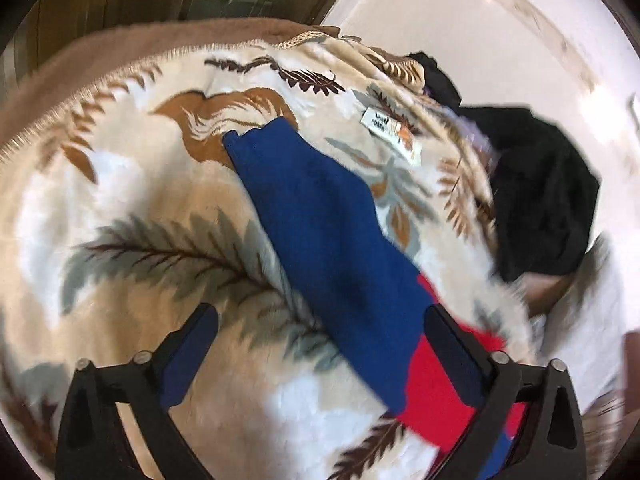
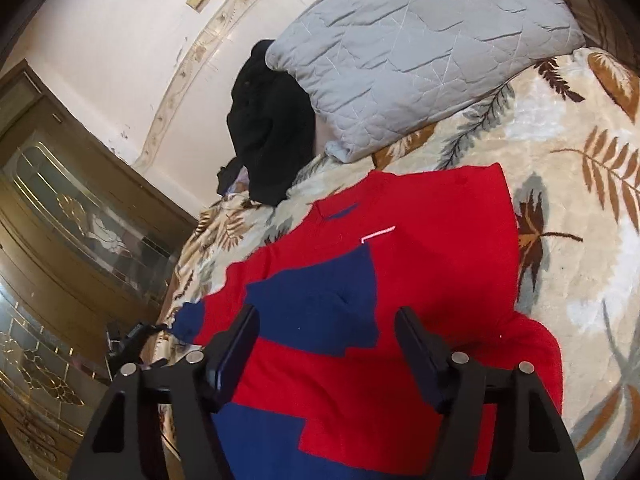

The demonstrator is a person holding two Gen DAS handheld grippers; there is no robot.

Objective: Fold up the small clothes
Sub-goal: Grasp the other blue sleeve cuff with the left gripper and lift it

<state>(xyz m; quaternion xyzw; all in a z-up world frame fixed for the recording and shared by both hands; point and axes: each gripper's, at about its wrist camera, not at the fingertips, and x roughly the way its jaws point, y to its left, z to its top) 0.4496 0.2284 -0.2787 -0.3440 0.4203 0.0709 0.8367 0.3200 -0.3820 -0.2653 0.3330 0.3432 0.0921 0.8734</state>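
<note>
My left gripper (image 1: 320, 320) stood wide apart over the bed, its jaws spread and empty. The blue sleeve (image 1: 320, 216) of the red and blue sweater (image 2: 400, 280) ran between the two fingers, but neither pad pressed on it; the right-hand finger (image 1: 452, 352) lay over the spot where blue met red. That sleeve stretched away from the tool, up across the blanket, its cuff ending near a brown printed leaf.

My right gripper (image 2: 326, 332) was parted too, less widely, with nothing pinched. It hung above the body of the sweater, which lay flat on the leaf-patterned blanket (image 2: 580, 220), red in the main with navy blocks under and between the fingers. A short white mark showed on the chest.

Further out, a grey quilted pillow (image 2: 420, 52) sat at the head of the bed, beyond the sweater. A heap of black clothing (image 2: 268, 128) lay just beside the pillow, against the white wall (image 2: 120, 40). In the left wrist view a small white label (image 1: 390, 136) showed on the blanket near the sleeve. A wooden cabinet with decorated glass doors (image 2: 60, 216) stood beside the bed.
</note>
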